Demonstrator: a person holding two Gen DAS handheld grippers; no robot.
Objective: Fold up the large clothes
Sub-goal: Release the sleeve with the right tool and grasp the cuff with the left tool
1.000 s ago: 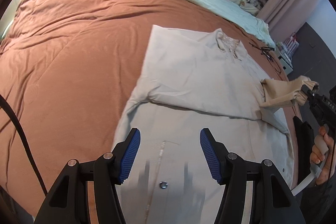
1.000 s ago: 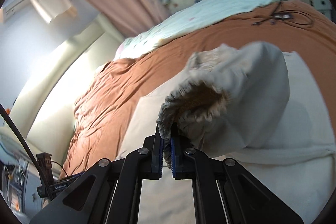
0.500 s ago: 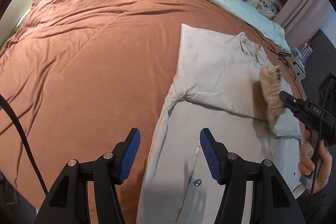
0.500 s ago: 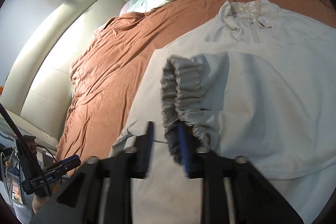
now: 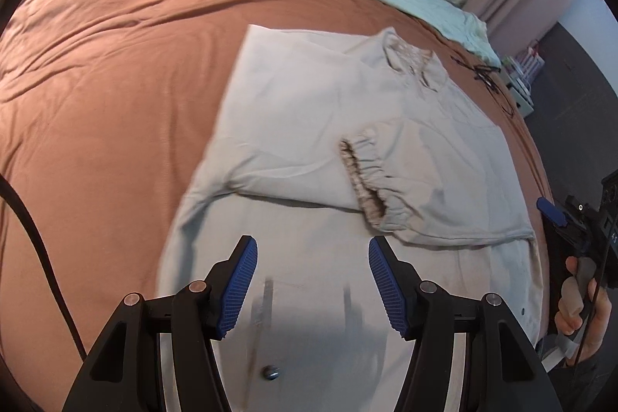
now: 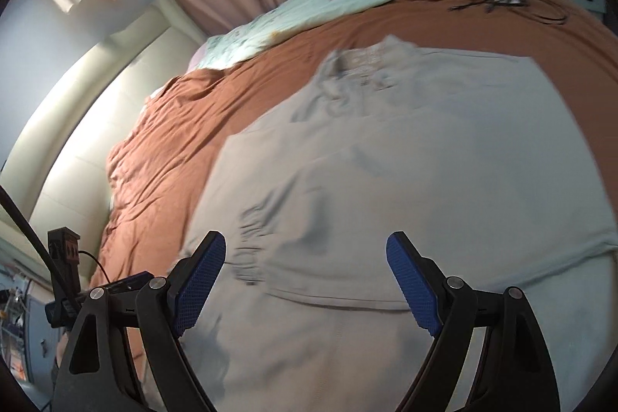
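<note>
Now your left gripper (image 5: 311,277) is hanging empty, jaws apart, over the jacket's (image 5: 309,126) hem on the brown bedspread (image 5: 116,83); the cuff (image 5: 365,178) is lying ahead toward the right, sleeve crosswise, while your right gripper (image 6: 305,280) has just been opening, nothing between its jaws, nearer it.

Matt cloth jacket (image 5: 309,111) on wrinkled cloth bedspread (image 5: 116,64).

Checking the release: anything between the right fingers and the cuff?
No. In the right wrist view the right gripper is open, having just let go, and the cuff lies past its fingers on the jacket.
</note>
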